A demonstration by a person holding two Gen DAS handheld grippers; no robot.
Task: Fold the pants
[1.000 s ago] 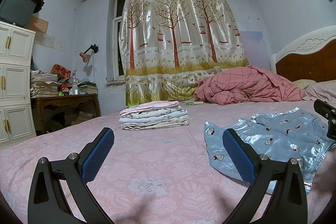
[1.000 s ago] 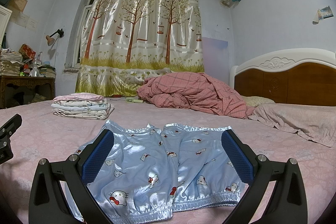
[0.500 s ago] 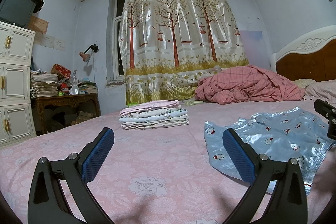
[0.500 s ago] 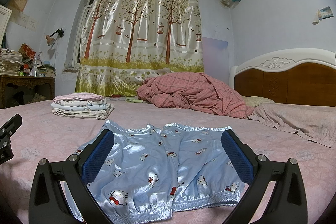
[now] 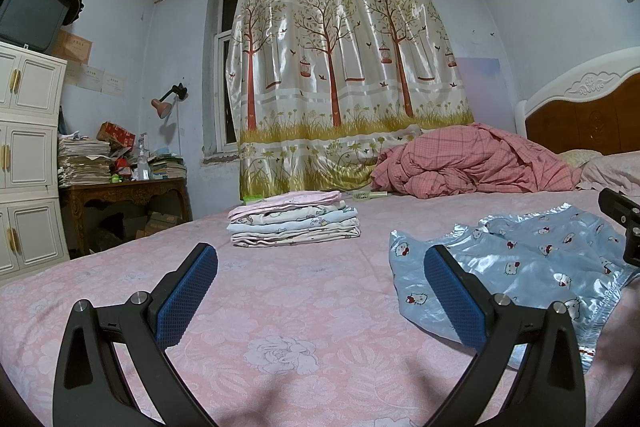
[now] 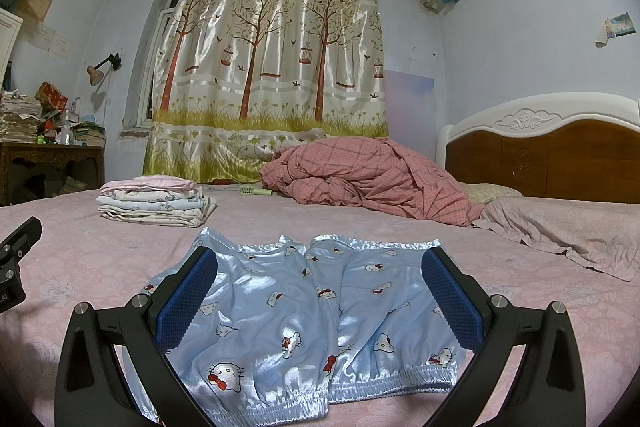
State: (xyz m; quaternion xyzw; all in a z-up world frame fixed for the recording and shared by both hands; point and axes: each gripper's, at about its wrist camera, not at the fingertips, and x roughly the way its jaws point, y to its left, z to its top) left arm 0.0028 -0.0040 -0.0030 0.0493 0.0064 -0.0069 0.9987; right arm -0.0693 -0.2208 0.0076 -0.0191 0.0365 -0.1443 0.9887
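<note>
A bedroom, with a wide bed (image 6: pixel 100 251) under a pink flowered sheet serving as the work surface and a tree-printed curtain (image 6: pixel 264 67) over the window at the far wall.

The right gripper (image 6: pixel 319 301) hangs low over the sheet with its blue-padded fingers (image 6: pixel 188 301) wide apart and nothing between them. Just past those fingers, and framed by them, lie the pants (image 6: pixel 304 323): shiny light-blue shorts with a cartoon-cat print, spread flat and unfolded, the gathered elastic waistband at the near edge and the two leg openings pointing away. The left gripper (image 5: pixel 320 301) is also spread wide and empty, over bare sheet; in its view the pants (image 5: pixel 520 267) lie to the right, their near left edge just behind its right finger.

Farther out, a stack of folded clothes (image 6: pixel 154 201) sits far left on the bed, well apart from the pants, and a crumpled red checked quilt (image 6: pixel 368 183) is heaped at the far side by the wooden headboard (image 6: pixel 540 151).

By my reading no fold has been made yet; this is the approach before the first grasp. The next move likely calls for each gripper to come down on one side edge, pinching only thin, slippery fabric without bunching the sheet below, then carrying one half over the other.
</note>
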